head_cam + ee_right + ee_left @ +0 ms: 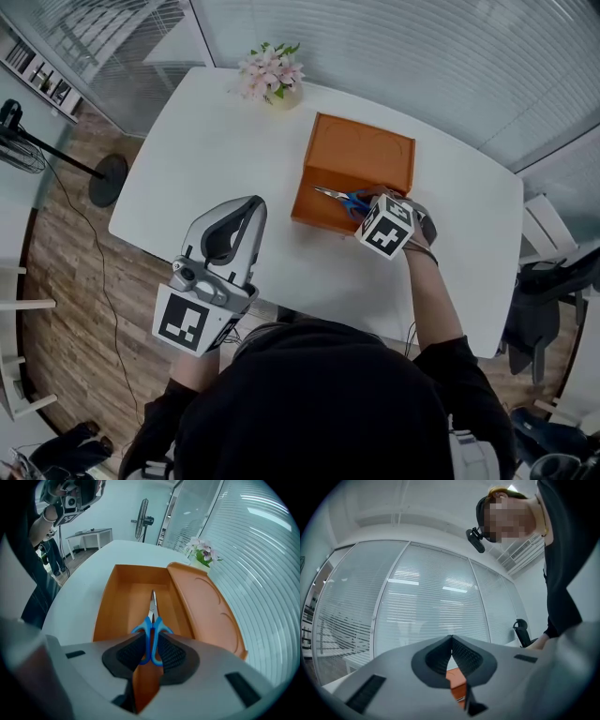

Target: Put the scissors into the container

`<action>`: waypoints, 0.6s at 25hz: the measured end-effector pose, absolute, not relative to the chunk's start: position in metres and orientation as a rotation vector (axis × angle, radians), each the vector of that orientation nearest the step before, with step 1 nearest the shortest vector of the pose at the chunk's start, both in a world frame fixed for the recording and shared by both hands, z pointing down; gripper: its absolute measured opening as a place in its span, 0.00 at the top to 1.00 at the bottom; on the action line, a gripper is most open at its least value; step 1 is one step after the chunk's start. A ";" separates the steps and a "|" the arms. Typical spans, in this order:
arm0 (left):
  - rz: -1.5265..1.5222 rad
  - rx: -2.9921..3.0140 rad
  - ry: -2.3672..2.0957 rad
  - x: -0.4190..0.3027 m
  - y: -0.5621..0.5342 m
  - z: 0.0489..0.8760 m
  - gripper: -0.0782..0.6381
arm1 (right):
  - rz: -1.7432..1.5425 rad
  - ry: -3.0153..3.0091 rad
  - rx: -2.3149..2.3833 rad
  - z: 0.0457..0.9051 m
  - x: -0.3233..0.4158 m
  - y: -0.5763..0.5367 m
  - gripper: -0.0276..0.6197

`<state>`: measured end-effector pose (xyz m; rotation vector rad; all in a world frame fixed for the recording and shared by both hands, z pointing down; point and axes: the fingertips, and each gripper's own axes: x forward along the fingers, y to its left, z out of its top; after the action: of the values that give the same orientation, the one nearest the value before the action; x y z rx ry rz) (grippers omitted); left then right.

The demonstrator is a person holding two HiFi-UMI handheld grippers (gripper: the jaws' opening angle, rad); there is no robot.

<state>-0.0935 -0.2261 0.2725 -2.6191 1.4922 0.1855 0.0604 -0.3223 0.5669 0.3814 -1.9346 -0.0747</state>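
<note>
Blue-handled scissors (151, 629) with steel blades are pinched by their handles in my right gripper (151, 654), which is shut on them. Their blades point into the open orange container (126, 606), above its tray. From the head view the scissors (343, 198) hang over the container's (342, 169) near edge, with the right gripper (372, 212) just right of it. My left gripper (249, 205) is raised near the table's front edge, left of the container, shut with nothing between its jaws. In the left gripper view the left gripper (452, 641) tips touch.
The container's hinged lid (204, 604) lies open to the right of the tray. A vase of pink flowers (272, 75) stands at the far edge of the white table (197, 169). A floor fan (28, 145) is off to the left, a chair (548, 281) to the right.
</note>
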 end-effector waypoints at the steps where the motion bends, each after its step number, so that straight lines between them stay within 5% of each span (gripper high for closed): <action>1: 0.191 -2.618 1.492 -0.094 -0.226 0.272 0.88 | -0.071 -1.931 0.377 0.567 0.060 -0.322 0.82; 15: 0.212 -2.629 1.497 -0.097 -0.229 0.277 0.88 | -0.050 -1.853 0.334 0.577 0.063 -0.318 0.82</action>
<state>-0.0967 -0.2288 0.2775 -2.6291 1.4971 0.2119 0.0634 -0.3183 0.5767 0.3344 -1.8530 -0.0501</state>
